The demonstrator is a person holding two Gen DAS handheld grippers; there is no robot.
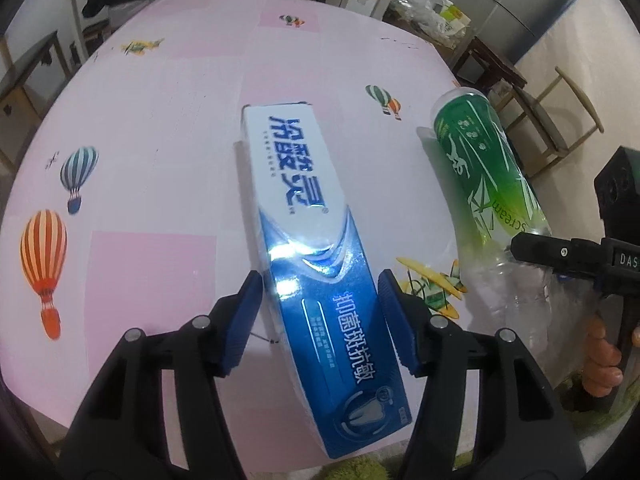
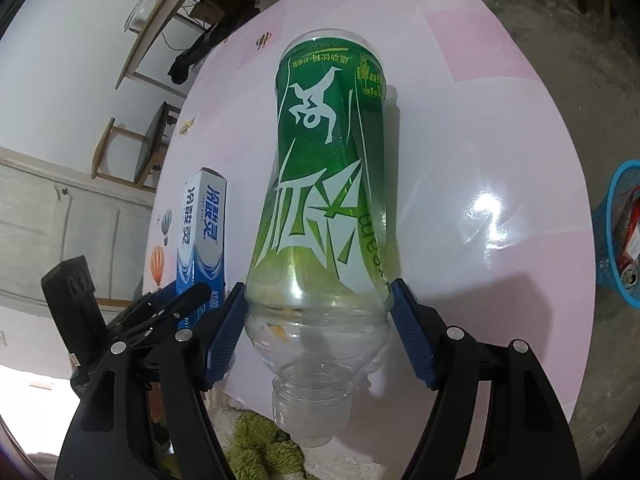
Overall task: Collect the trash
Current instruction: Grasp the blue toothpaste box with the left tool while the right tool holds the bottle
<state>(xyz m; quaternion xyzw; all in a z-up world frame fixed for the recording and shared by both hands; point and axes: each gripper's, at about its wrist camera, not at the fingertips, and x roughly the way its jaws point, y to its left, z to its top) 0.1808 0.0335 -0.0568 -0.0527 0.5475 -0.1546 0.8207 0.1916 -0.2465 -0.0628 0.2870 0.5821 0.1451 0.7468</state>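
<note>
- The left gripper (image 1: 318, 300) has its blue pads against both sides of the toothpaste box (image 1: 316, 248), apparently gripping it, though the contact is hard to confirm.
- The right gripper (image 2: 318, 312) clamps the empty green bottle (image 2: 328, 184) at its shoulder.
- Both pieces lie on the pink table (image 2: 460, 152); neither is binned yet.
- A blue basket (image 2: 620, 240) sits off to the right gripper's right, past the table edge, with nothing in between.

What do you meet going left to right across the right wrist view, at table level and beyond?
Wooden chair → toothpaste box → green-labelled plastic bottle → bare pink table → blue basket at the right edge.
</note>
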